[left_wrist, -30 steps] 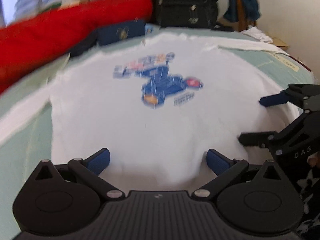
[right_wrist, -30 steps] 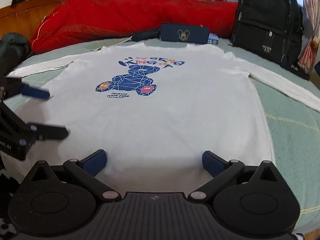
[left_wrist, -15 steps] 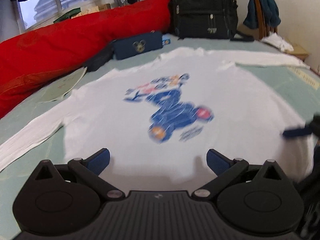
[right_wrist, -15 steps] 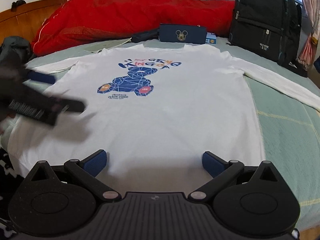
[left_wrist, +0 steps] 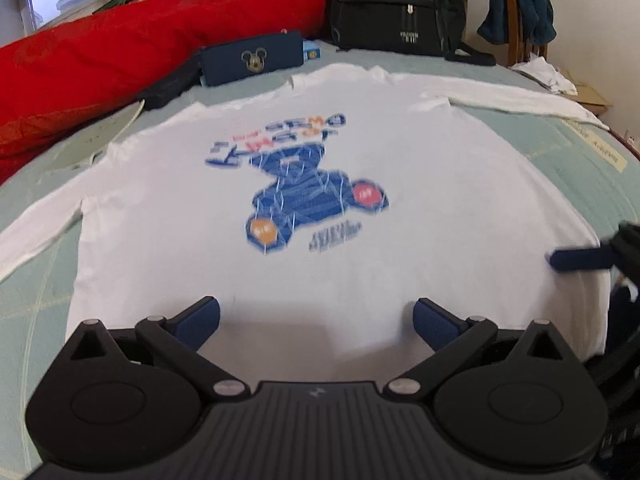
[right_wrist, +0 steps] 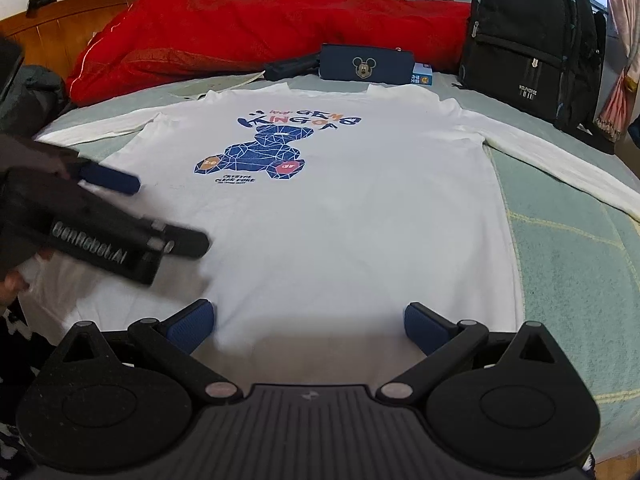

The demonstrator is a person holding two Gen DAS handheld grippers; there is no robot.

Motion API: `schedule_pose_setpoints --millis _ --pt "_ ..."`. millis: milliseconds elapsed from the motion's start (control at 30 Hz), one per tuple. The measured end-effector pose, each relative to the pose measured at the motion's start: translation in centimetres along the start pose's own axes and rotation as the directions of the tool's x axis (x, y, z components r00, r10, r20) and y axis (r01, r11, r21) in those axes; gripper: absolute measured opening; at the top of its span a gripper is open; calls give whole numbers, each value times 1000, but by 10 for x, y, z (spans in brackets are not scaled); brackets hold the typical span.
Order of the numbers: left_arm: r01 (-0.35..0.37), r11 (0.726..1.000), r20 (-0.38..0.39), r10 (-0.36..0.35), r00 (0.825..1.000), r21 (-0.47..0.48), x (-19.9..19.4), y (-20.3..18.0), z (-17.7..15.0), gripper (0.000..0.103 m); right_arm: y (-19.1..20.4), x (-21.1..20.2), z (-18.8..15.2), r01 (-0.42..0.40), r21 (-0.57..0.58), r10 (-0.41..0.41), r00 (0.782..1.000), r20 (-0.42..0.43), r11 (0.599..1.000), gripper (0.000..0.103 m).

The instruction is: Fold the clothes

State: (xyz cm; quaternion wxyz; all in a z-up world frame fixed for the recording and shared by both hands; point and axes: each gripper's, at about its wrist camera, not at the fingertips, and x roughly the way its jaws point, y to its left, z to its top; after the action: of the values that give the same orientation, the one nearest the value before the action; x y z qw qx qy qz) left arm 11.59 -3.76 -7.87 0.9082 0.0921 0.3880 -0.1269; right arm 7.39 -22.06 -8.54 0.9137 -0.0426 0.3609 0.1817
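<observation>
A white long-sleeve shirt [right_wrist: 352,220] with a blue bear print [right_wrist: 260,154] lies face up and flat on the bed, sleeves stretched out to both sides. My right gripper [right_wrist: 308,320] hangs open over the hem, near its middle, with nothing between the pads. My left gripper [left_wrist: 316,316] is open too and hovers above the hem area. From the right wrist view the left gripper [right_wrist: 172,214] reaches in from the left over the shirt's lower left part, a hand behind it. In the left wrist view the shirt [left_wrist: 360,272] fills the middle, and one of the right gripper's blue fingers [left_wrist: 576,259] shows at the right edge.
A red duvet [right_wrist: 248,32] runs along the far side. A navy Mickey pouch [right_wrist: 366,66] and a black backpack [right_wrist: 528,44] stand behind the collar. A chair with a teal garment [left_wrist: 520,8] is at far right. Pale green bedding [right_wrist: 568,264] shows beside the shirt.
The left gripper has swung further over the shirt, so the print sits central and blurred in its view. The right gripper has barely moved and has slid to the left view's edge.
</observation>
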Motion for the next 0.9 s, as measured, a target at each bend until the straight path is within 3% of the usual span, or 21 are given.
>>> schedule_pose_setpoints --millis 133,333,500,767,900 --pt "10 999 -33 -11 999 -34 13 -5 4 102 0 -1 -1 -4 -7 4 1000 4 1000 103" --pt "13 1000 -16 -13 1000 -25 6 -1 -1 102 -2 -1 -1 -14 -6 14 1000 6 1000 103" --pt "-24 999 -33 23 999 -42 4 3 5 102 0 0 1 -9 -7 9 1000 4 1000 103" --pt "6 1000 17 -7 1000 27 6 -11 21 102 0 -8 7 -48 -9 48 999 21 999 103" --pt "13 1000 -4 -13 1000 2 14 -9 16 102 3 -4 6 -64 -22 64 998 4 998 103"
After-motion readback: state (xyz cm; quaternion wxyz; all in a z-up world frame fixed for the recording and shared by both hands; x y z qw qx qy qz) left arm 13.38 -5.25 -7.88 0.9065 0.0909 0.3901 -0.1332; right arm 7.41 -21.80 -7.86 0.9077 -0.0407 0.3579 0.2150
